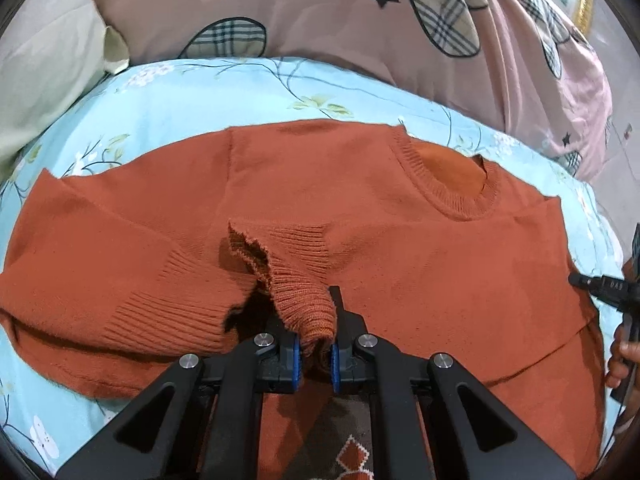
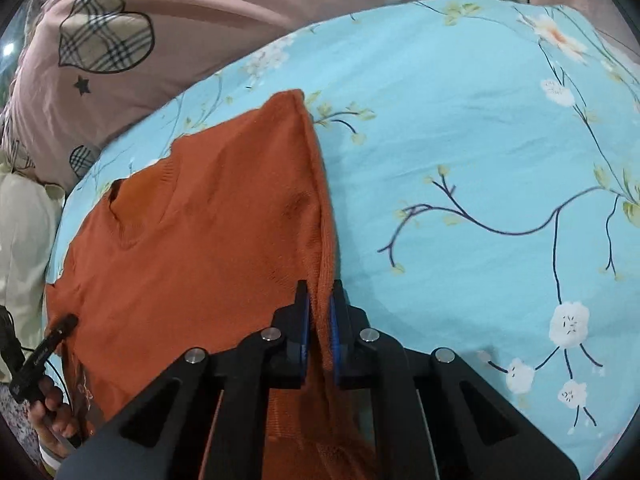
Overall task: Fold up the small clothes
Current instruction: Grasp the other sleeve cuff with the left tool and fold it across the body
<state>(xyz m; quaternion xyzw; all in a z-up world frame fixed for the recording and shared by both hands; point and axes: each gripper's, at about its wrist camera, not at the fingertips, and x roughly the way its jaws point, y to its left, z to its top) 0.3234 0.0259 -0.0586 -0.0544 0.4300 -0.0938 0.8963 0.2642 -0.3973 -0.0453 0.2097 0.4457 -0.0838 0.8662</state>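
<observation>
Rust-orange knitted sweater (image 1: pixel 360 200) lies flat on the pale-blue floral bedsheet (image 2: pixel 480 160), left gripper (image 1: pixel 314 356) pinching its ribbed sleeve cuff (image 1: pixel 304 304), right gripper (image 2: pixel 319 344) pinching its side edge, apparently readying an inward fold.

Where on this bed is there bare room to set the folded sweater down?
The widest free patch is the blue floral sheet right of the orange sweater, out to the bed's edge. A narrower strip lies between the sweater's top edge and the pink pillows. The middle is crowded by the sweater.
</observation>
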